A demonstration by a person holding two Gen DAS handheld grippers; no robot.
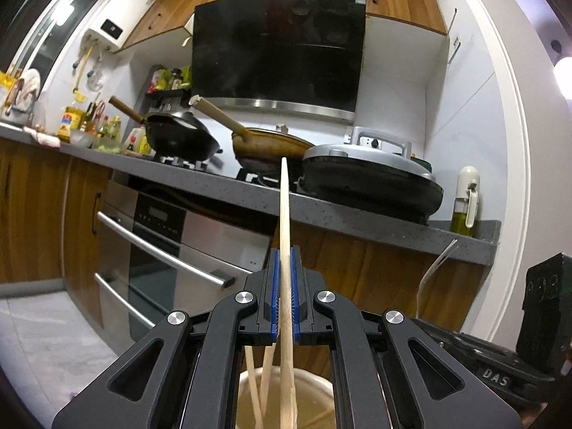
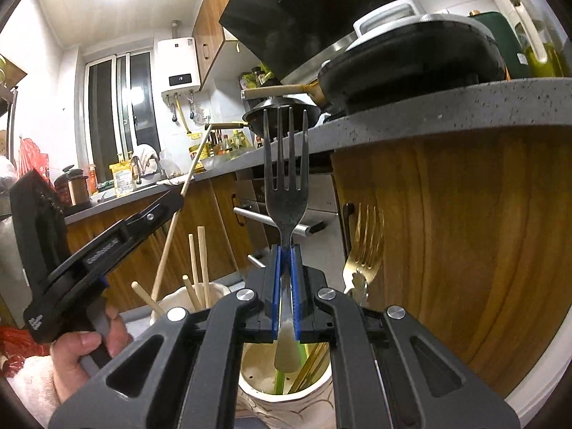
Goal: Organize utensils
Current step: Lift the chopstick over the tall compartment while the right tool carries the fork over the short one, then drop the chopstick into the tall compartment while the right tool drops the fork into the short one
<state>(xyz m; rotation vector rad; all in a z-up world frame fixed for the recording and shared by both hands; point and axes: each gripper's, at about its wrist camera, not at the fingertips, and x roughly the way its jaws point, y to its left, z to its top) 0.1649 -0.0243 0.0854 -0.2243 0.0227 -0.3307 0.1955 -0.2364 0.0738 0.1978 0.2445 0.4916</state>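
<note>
My left gripper (image 1: pixel 285 254) is shut on a wooden chopstick (image 1: pixel 284 214) that stands upright, its lower end in a cream cup (image 1: pixel 314 380) with other chopsticks. My right gripper (image 2: pixel 285 252) is shut on a steel fork (image 2: pixel 286 175), tines up, its handle end over a white patterned cup (image 2: pixel 257 389) holding green and gold utensils. A gold fork (image 2: pixel 364 246) stands in that cup at the right. In the right wrist view the left gripper (image 2: pixel 175 198) holds its chopstick (image 2: pixel 189 175) above the cream cup (image 2: pixel 171 302) of chopsticks.
A grey countertop (image 1: pixel 250 193) runs above both cups, carrying a wok (image 1: pixel 178 136), a frying pan (image 1: pixel 271 144), an electric griddle (image 1: pixel 368 175) and an oil bottle (image 1: pixel 464 203). Wooden cabinet doors (image 2: pixel 447 250) and an oven (image 1: pixel 161 250) sit below it.
</note>
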